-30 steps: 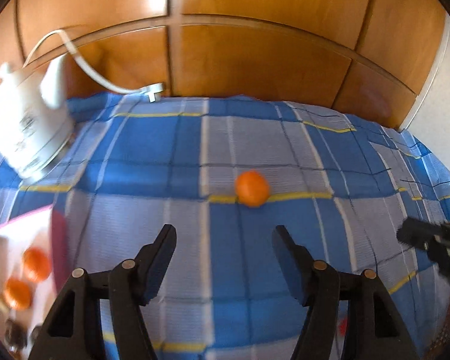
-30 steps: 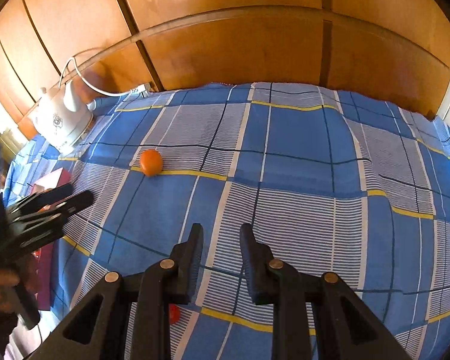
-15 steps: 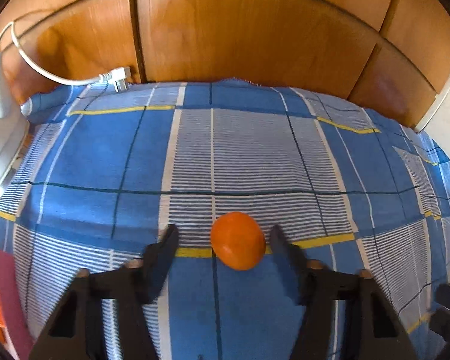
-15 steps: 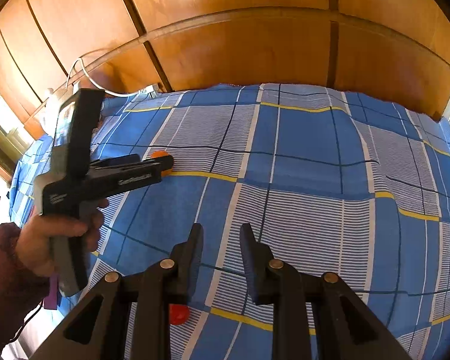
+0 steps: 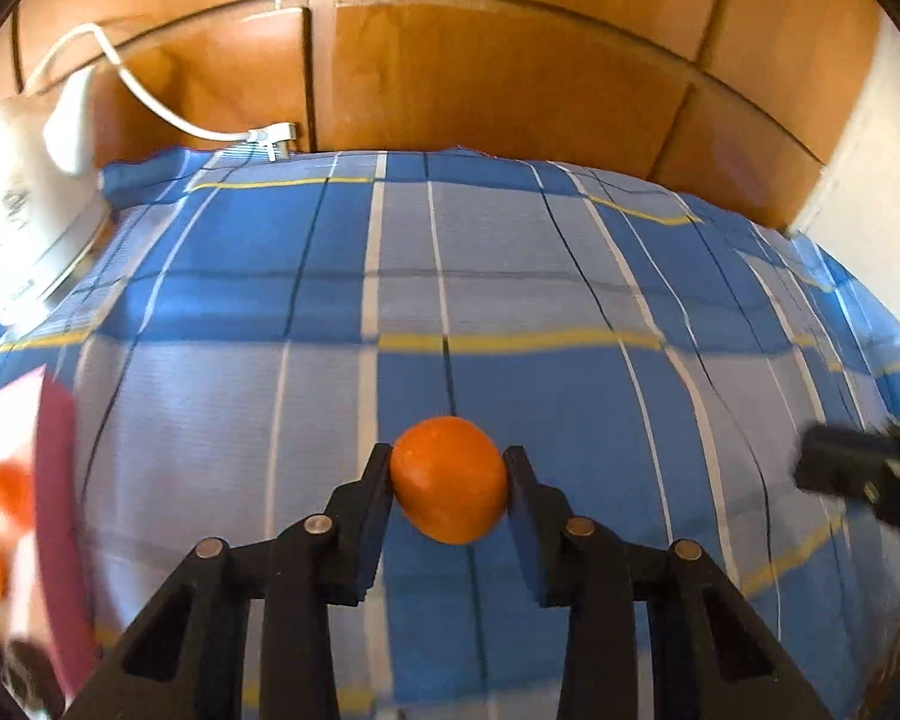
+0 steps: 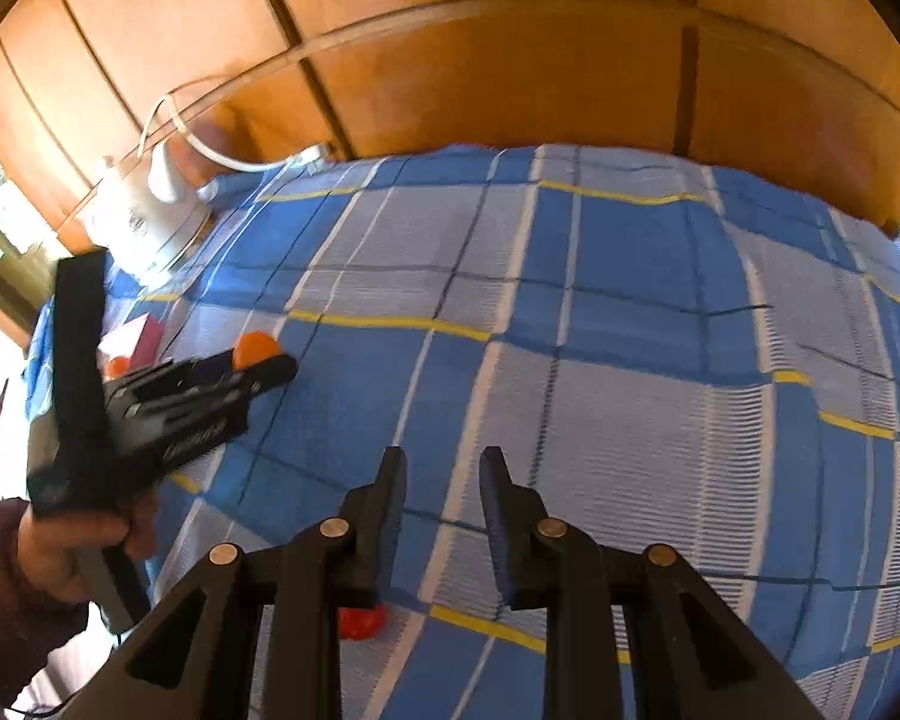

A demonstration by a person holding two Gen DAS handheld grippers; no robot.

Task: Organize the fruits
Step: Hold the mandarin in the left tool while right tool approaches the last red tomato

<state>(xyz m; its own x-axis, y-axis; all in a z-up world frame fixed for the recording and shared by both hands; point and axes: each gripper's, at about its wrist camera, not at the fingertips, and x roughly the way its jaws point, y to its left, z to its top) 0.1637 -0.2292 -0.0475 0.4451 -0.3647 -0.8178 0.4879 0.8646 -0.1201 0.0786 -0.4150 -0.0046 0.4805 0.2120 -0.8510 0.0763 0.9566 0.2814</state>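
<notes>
My left gripper (image 5: 448, 468) is shut on an orange tangerine (image 5: 448, 480) and holds it above the blue checked cloth (image 5: 510, 276). In the right wrist view the left gripper (image 6: 270, 369) shows at the left with the tangerine (image 6: 257, 348) at its tip. A pink-rimmed white tray (image 5: 54, 450) at the left edge holds other tangerines (image 5: 9, 483). My right gripper (image 6: 441, 468) is open and empty over the cloth (image 6: 630, 300). A small red fruit (image 6: 361, 621) lies on the cloth under its left finger.
A white electric kettle (image 5: 24, 222) with a white cord (image 5: 168, 114) stands at the back left, also in the right wrist view (image 6: 144, 222). Wooden cabinet doors (image 5: 510, 72) close off the back. The right gripper's tip (image 5: 852, 471) shows at the right edge.
My left gripper closed on the tangerine and lifted it back toward the tray side. The right gripper stayed nearly still.
</notes>
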